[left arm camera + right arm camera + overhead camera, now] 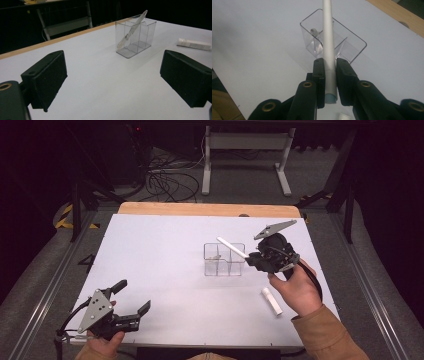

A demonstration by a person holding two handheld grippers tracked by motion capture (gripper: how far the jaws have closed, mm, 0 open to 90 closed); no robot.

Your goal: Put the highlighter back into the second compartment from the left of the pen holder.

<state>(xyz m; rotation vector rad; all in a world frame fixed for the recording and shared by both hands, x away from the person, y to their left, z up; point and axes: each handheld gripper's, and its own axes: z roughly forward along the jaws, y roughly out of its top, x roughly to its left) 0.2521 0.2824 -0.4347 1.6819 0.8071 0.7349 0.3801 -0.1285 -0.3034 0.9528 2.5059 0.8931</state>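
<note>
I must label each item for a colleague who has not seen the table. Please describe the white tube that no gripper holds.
Start at the clear divided box near the middle of the white table. Move toward the person's right hand; just beside it, on the near side, lies the white tube. It rests flat and alone on the table, whereas the other tube is clamped in the right gripper over the box.

A dim room surrounded the white-topped counter (150, 260) with its wooden far edge; beyond lay grey carpeted floor (240, 185), tangled black cables (167, 182) and a white metal table frame (245, 142).
</note>
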